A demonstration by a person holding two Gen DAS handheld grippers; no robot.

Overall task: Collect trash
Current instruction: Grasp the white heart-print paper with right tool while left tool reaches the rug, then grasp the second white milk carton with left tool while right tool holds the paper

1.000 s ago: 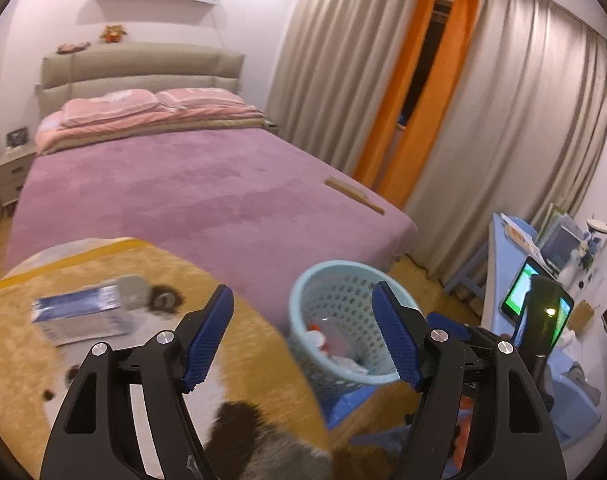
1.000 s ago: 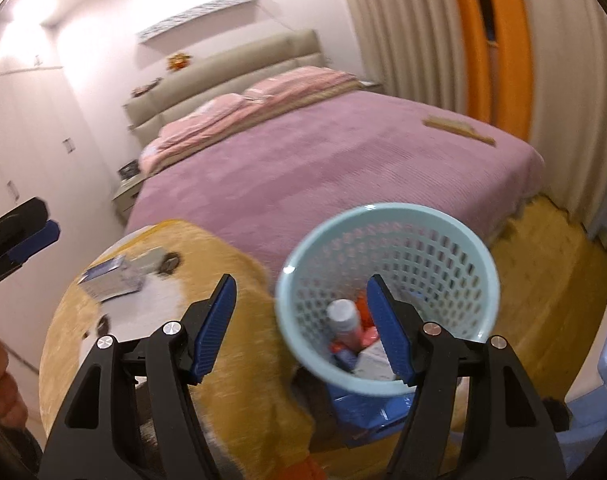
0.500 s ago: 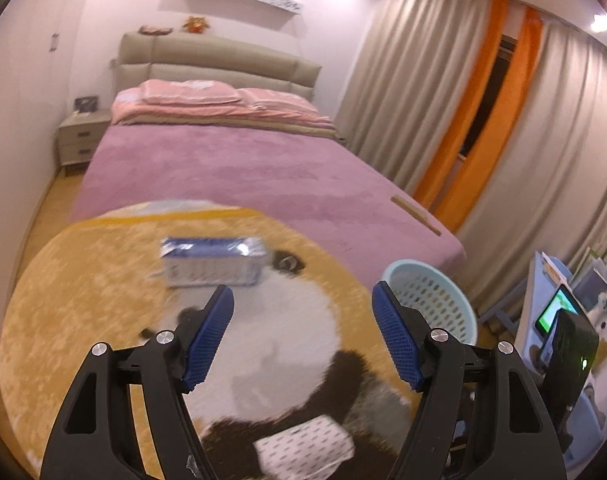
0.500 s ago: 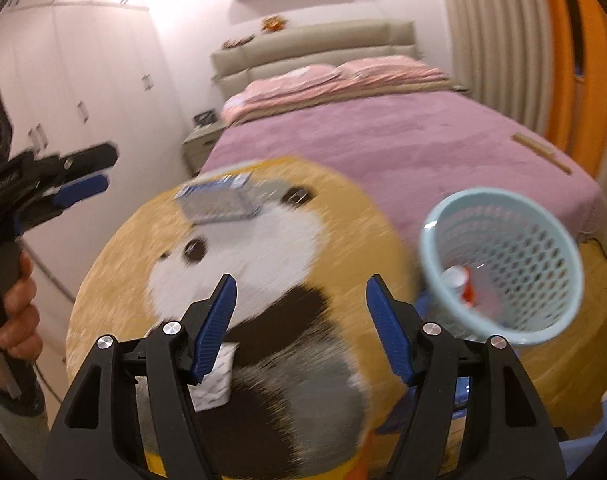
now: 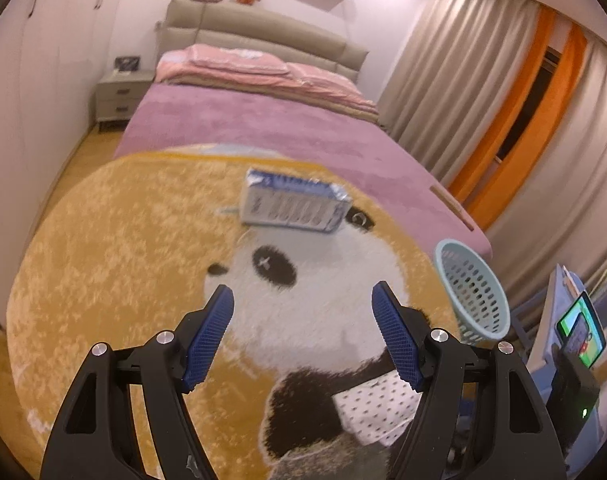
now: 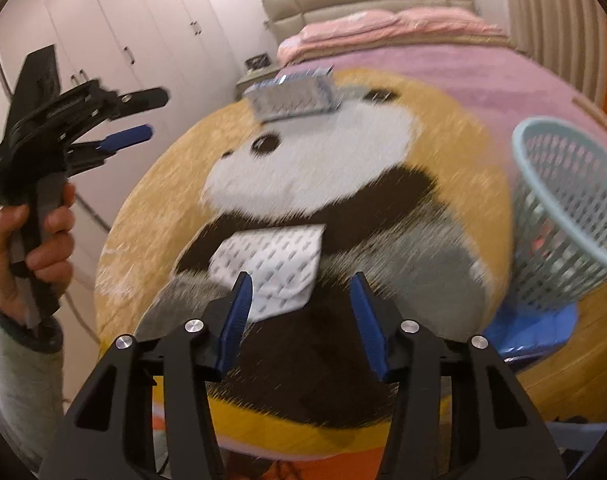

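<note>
A blue-and-white carton (image 5: 293, 204) lies on the far part of the round panda rug (image 5: 103, 248); it also shows in the right wrist view (image 6: 293, 96). A white patterned packet (image 6: 269, 268) lies on the rug's dark part, just ahead of my open, empty right gripper (image 6: 301, 292); it also shows in the left wrist view (image 5: 377, 410), partly behind my right finger. My left gripper (image 5: 303, 302) is open and empty above the rug and also shows in the right wrist view (image 6: 139, 116). A light blue basket (image 6: 571, 216) stands at the rug's right edge, with something red inside.
A bed with a pink cover (image 5: 263, 124) lies beyond the rug, a nightstand (image 5: 119, 96) to its left. Curtains (image 5: 503, 100) hang at the right. A blue table with a lit phone (image 5: 579, 332) stands at the right. White wardrobes (image 6: 115, 32) line the left wall.
Both views have swung left from the basket to the rug. The basket has slid to the right edge; the carton and the white packet have come into view and closer. Both grippers stay open.
</note>
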